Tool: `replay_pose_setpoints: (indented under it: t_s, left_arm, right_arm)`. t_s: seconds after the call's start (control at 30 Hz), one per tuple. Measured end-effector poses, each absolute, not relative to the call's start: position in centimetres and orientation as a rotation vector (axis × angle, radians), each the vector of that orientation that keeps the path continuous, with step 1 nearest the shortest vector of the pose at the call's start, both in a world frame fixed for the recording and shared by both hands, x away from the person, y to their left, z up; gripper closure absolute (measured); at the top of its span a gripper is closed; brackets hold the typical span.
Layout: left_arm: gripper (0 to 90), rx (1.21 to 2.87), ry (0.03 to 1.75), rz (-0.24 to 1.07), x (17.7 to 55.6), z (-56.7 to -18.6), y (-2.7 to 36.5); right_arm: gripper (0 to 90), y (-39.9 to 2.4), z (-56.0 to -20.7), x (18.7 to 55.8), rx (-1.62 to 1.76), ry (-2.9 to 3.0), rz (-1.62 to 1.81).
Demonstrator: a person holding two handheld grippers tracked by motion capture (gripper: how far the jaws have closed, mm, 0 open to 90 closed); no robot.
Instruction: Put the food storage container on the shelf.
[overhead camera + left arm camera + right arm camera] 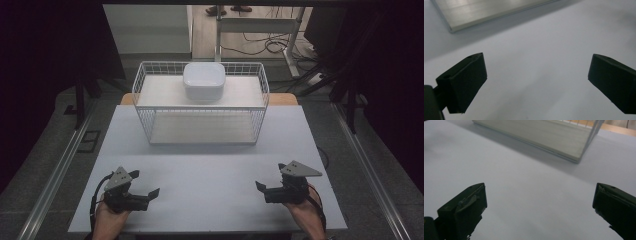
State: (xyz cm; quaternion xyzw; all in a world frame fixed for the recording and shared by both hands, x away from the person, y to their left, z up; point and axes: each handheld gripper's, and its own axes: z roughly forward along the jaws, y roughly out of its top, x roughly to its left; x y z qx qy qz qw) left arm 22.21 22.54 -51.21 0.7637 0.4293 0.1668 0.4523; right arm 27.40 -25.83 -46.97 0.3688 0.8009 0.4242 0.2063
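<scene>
Grippers are held low over the near edge of the white table (pixel 210 150), one at each side, which leaves the centre lane toward the rack unobstructed. The left gripper (pixel 152 192) is positioned at about 7 o'clock from the table's middle and the right gripper (pixel 260 186) at about 5 o'clock; both are angled inward. Jaws on each are spread wide, with bare tabletop seen between them in both gripper views, and nothing is gripped. The white bowl (pixel 203 80) is seated on the upper shelf of the wire rack (pixel 145 95), at 12 o'clock, well apart from both grippers. Its central placement on the shelf is judged to allow approach from either side, while the raised wire rim around the shelf is judged to require a lift before the bowl can be withdrawn. The lower shelf (pixel 200 127) is unoccupied.
</scene>
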Motion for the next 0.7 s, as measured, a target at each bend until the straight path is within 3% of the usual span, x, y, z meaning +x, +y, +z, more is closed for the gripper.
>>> replay_pose_setpoints:
  t_s: [0.43,0.7]
  left_arm:
    - [0.0,2.074,1.132,0.358,22.2,-53.7,21.6]
    - [0.2,2.065,1.154,0.344,22.4,-53.8,21.7]
  right_arm:
    - [0.0,-27.5,-50.3,25.7,1.101,2.307,1.061]
    - [0.0,-27.6,-50.8,25.7,1.114,2.338,1.018]
